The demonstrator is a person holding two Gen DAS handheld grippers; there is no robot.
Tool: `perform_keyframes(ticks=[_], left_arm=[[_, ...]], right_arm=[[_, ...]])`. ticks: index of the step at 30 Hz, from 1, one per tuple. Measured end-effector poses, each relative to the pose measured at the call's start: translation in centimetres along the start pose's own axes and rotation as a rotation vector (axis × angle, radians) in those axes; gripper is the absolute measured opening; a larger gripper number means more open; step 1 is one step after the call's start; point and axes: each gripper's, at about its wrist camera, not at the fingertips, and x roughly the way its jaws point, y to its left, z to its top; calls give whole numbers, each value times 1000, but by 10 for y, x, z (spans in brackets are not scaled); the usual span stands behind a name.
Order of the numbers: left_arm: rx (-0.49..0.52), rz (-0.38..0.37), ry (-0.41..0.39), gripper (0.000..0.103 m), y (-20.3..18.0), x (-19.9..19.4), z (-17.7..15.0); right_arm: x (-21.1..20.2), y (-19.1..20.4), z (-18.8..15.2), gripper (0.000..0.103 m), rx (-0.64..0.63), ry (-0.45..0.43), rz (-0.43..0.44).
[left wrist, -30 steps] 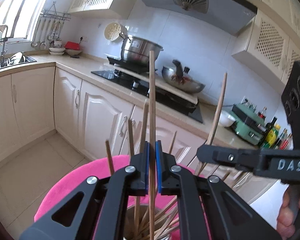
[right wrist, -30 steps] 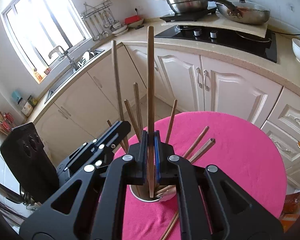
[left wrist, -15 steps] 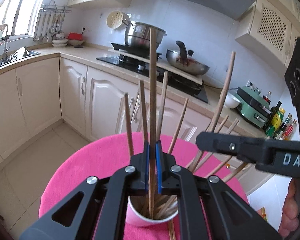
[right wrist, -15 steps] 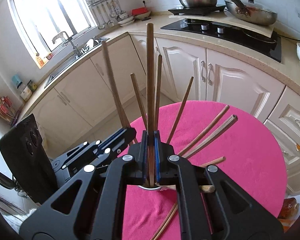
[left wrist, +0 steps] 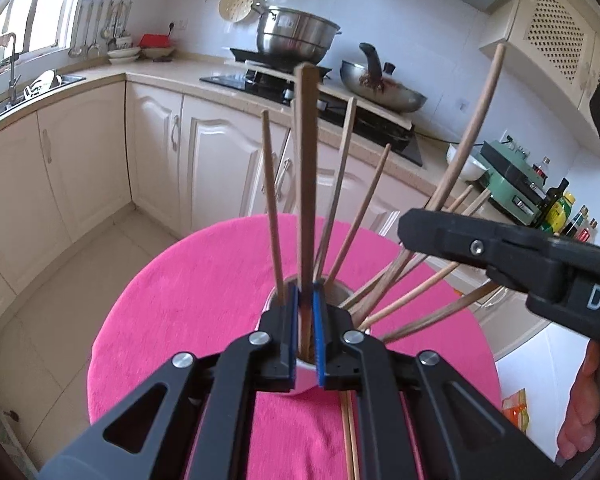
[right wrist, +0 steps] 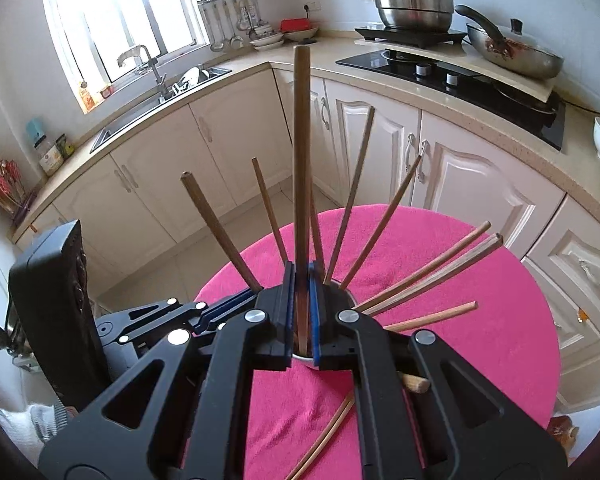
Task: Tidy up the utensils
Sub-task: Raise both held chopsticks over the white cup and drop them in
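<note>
A cup (left wrist: 302,378) full of several wooden chopsticks stands on a round table under a pink cloth (left wrist: 172,320). My left gripper (left wrist: 306,328) hangs right over the cup. Its jaws are opening, and a chopstick (left wrist: 306,160) stands upright between the blue pads with a thin gap on each side, its lower end inside the cup. My right gripper (right wrist: 300,304) is shut on a darker chopstick (right wrist: 301,140), also upright over the cup's rim (right wrist: 300,357). Each gripper shows in the other's view: the right gripper (left wrist: 500,252), the left gripper (right wrist: 204,314).
Loose chopsticks (right wrist: 324,436) lie on the pink cloth (right wrist: 480,340) near me, the same loose chopsticks (left wrist: 350,432) in the left view. A hand (left wrist: 580,412) holds the right gripper. Behind run cream cabinets, a hob with a steel pot (left wrist: 296,38) and a wok (left wrist: 380,92), and a sink (right wrist: 160,96).
Both grippers have sunk toward the cup with their chopsticks, whose lower ends now reach into it. The left jaws have parted slightly from their chopstick.
</note>
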Motion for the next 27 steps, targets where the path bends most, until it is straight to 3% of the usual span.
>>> perform_keyframes(ticks=[2,8,11,18,20,22,26,27], left_arm=[[-18,9,12,23,2,-3,0],[-36,18,26,23,2,-13,3],[-31,26,26,32,-1,-19,6],[-60,33,19,36,-4,-33,11],[-62,40,18,37,-6,-36,11],[-66,44,19,37,-7,-39,11],[-68,69,28,38,-9,-43,8],[-73,75,29,38,-9,-45,7]], right_arm=[[0,3,-1,7,-13,5,-2],[-4,-1,-1,7,35,18,7],[-3,-3,-3,8,54,40,21],[-9,-4,-4,8,79,39,23],[-11,-5,-3,11,80,42,21],[-16,-5,-2,21,85,33,20],[-13,-5,-2,20,78,56,6],[-12,-3,-3,12,75,61,12]])
